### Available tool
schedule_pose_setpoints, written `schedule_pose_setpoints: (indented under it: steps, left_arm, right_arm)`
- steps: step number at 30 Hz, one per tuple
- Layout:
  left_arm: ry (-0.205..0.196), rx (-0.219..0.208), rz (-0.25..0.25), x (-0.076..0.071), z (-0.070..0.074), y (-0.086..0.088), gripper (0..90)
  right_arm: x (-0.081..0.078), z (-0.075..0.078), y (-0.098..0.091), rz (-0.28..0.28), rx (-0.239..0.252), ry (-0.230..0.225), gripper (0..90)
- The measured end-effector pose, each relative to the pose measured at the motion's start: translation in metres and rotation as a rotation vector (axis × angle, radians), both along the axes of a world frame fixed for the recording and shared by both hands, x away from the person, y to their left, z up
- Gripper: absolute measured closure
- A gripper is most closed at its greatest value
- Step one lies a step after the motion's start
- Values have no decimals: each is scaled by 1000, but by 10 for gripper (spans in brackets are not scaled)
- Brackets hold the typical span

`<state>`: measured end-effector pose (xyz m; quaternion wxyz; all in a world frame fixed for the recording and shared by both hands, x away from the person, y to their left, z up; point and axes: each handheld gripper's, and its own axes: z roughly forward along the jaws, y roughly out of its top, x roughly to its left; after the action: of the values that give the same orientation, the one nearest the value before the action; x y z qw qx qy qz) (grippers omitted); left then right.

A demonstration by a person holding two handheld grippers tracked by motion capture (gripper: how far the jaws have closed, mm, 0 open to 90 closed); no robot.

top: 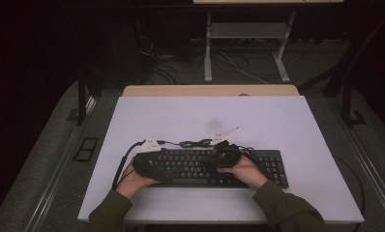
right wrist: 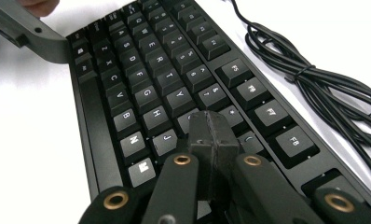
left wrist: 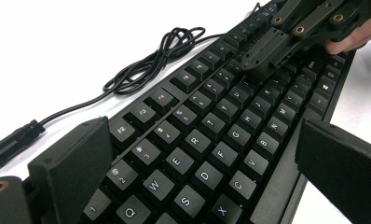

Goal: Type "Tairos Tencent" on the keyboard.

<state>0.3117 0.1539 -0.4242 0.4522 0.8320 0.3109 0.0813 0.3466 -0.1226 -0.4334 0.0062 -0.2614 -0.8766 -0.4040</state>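
1. Keyboard (top: 207,166): black full-size board lying flat on the white table (top: 205,116), directly beneath both claws; the left gripper (left wrist: 207,154) straddles its left letter block and the right gripper (right wrist: 214,128) sits over its middle keys
2. Handling, judged: a rigid plastic slab, moderate in weight and long enough to tip if lifted by one end; the smooth case edges look slippery, so a hold across the front and rear long edges should serve better than the keycaps, which give under load and could pop off
3. Keycaps: matte black, square with rounded shoulders, pale legends, set in stepped rows; the space bar is a long smooth strip on the near side of the left gripper
4. Cable (right wrist: 309,77): thin black rubbery cord, limp, bundled in loose loops tied at one spot, lying on the table just beyond the function row, away from both claws; likely to drag or snag if the board is moved
5. Left gripper: jaws spread wide, flat black pads to either side of the letter keys, nothing pinched; whether the pads touch the keys cannot be told
6. Right gripper: jaws pressed together into a single blunt tip, pinching nothing, tip at the keys just past the J and H caps; contact cannot be confirmed
7. Table: plain white, matte, level
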Motion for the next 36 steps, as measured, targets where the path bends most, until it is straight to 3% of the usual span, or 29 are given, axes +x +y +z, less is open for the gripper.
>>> schedule_pose_setpoints:
  steps: [12,25,36]
  left_arm:
    - [-1,3,-2,0,0,0,34]
    - [-1,1,1,0,0,0,35]
    - [-5,3,-2,0,0,0,39]
  right_arm:
    - [0,-2,1,0,-16,0,891]
    - [0,4,-2,-7,8,-8,889]
    - [-2,11,-8,-12,50,-19,775]
